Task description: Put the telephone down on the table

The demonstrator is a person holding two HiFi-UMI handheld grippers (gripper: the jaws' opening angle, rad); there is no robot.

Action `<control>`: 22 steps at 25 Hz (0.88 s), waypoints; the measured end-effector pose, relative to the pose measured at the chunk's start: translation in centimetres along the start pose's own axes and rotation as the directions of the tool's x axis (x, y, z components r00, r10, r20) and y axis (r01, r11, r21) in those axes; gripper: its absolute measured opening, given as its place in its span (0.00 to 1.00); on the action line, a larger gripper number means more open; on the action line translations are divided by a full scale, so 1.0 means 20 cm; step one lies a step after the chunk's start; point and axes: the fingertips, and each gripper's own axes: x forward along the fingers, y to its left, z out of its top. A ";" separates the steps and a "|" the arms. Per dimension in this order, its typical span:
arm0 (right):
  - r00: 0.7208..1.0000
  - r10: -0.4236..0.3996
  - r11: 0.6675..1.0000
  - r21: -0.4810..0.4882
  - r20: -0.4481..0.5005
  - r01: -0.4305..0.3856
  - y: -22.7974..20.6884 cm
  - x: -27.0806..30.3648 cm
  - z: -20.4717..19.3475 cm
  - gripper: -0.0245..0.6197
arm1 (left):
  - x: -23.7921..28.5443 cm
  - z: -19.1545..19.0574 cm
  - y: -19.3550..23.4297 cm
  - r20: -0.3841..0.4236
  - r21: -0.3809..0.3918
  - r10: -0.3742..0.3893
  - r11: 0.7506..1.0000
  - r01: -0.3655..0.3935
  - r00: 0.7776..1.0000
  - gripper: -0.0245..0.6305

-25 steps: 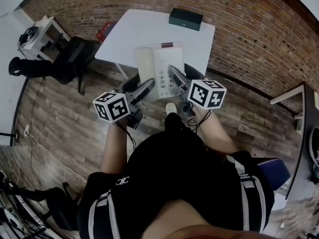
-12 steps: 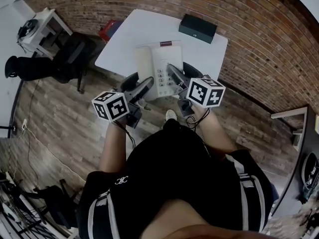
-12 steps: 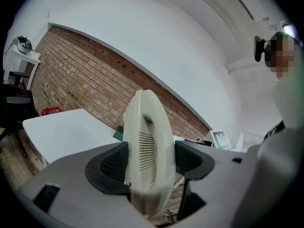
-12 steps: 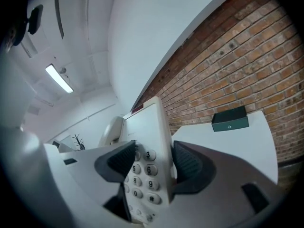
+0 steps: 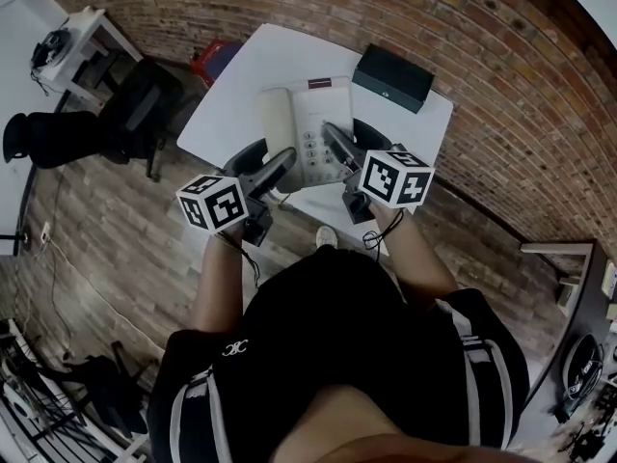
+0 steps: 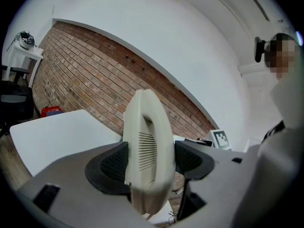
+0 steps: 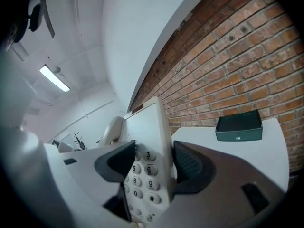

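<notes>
The cream telephone [image 5: 307, 128], handset on its left side, is held between both grippers over the near part of the white table [image 5: 253, 66]. In the head view I cannot tell whether it touches the tabletop. My left gripper [image 5: 277, 165] is shut on the handset [image 6: 145, 141], whose speaker grille faces the camera between the black pads. On the base's right edge my right gripper [image 5: 335, 146] is shut beside the keypad [image 7: 140, 175]. In both gripper views the telephone [image 7: 147, 127] stands tilted upward.
A dark green box [image 5: 392, 77] lies at the table's far right corner, seen also as the box [image 7: 239, 125] against the brick wall. A black chair [image 5: 135, 114], a small white side table [image 5: 72, 41] and a red object [image 5: 217, 54] stand to the left on wooden floor.
The person has stepped toward the table with the telephone held in both grippers. The table and dark box now lie nearer, and the telephone sits further over the tabletop.
</notes>
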 end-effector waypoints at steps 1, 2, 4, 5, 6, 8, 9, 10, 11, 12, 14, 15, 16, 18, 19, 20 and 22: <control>1.000 0.000 1.000 0.003 -0.005 0.000 -0.03 0.03 0.02 0.39 | 0.03 0.02 0.02 -0.002 -0.005 0.004 1.000 -0.004 1.000 0.50; 1.000 0.002 1.000 0.006 -0.010 -0.002 -0.05 0.06 0.03 0.39 | 0.06 0.03 0.05 -0.004 -0.009 0.009 1.000 -0.009 1.000 0.50; 1.000 0.005 1.000 0.011 -0.019 -0.004 -0.09 0.13 0.05 0.38 | 0.10 0.06 0.10 -0.006 -0.015 0.018 1.000 -0.019 1.000 0.50; 1.000 0.005 1.000 0.014 -0.025 -0.005 -0.10 0.17 0.05 0.38 | 0.12 0.08 0.14 -0.008 -0.020 0.023 1.000 -0.023 1.000 0.50; 0.999 0.004 1.000 0.020 -0.033 -0.003 -0.12 0.20 0.05 0.38 | 0.13 0.08 0.17 -0.013 -0.028 0.026 0.999 -0.026 1.000 0.50; 0.999 -0.004 0.999 0.037 -0.051 0.006 -0.15 0.27 0.02 0.39 | 0.15 0.08 0.24 -0.031 -0.048 0.029 0.998 -0.030 0.999 0.50; 0.998 -0.011 0.999 0.048 -0.060 0.014 -0.16 0.30 0.01 0.39 | 0.16 0.08 0.28 -0.044 -0.056 0.030 0.998 -0.033 0.999 0.50; 0.998 -0.019 0.998 0.061 -0.068 0.023 -0.17 0.34 -0.01 0.38 | 0.17 0.08 0.32 -0.058 -0.063 0.031 0.997 -0.034 0.998 0.50; 0.997 -0.028 0.997 0.073 -0.074 0.034 -0.18 0.37 -0.03 0.38 | 0.18 0.08 0.36 -0.074 -0.070 0.029 0.997 -0.035 0.997 0.50; 0.996 -0.039 0.995 0.084 -0.079 0.046 -0.19 0.41 -0.04 0.38 | 0.19 0.09 0.40 -0.089 -0.076 0.025 0.997 -0.032 0.996 0.50; 0.995 -0.066 0.993 0.096 -0.081 0.074 -0.21 0.47 -0.04 0.39 | 0.21 0.11 0.48 -0.119 -0.083 0.008 0.996 -0.018 0.993 0.50; 0.994 -0.079 0.991 0.103 -0.079 0.087 -0.21 0.51 -0.05 0.39 | 0.22 0.12 0.52 -0.134 -0.083 -0.002 0.996 -0.009 0.991 0.50; 0.993 -0.092 0.988 0.113 -0.076 0.101 -0.22 0.54 -0.05 0.39 | 0.23 0.13 0.55 -0.152 -0.083 -0.011 0.997 -0.001 0.988 0.50; 0.989 -0.126 0.981 0.139 -0.073 0.136 -0.25 0.60 -0.07 0.39 | 0.26 0.15 0.63 -0.192 -0.085 -0.033 0.996 0.017 0.981 0.50; 0.986 -0.149 0.976 0.151 -0.071 0.158 -0.26 0.62 -0.08 0.38 | 0.28 0.15 0.66 -0.213 -0.088 -0.047 0.996 0.029 0.976 0.50; 0.983 -0.172 0.970 0.160 -0.069 0.181 -0.28 0.64 -0.09 0.38 | 0.29 0.16 0.70 -0.234 -0.092 -0.063 0.995 0.043 0.970 0.50; 0.975 -0.211 0.960 0.172 -0.065 0.219 -0.31 0.69 -0.10 0.38 | 0.33 0.17 0.77 -0.277 -0.095 -0.095 0.993 0.071 0.956 0.50</control>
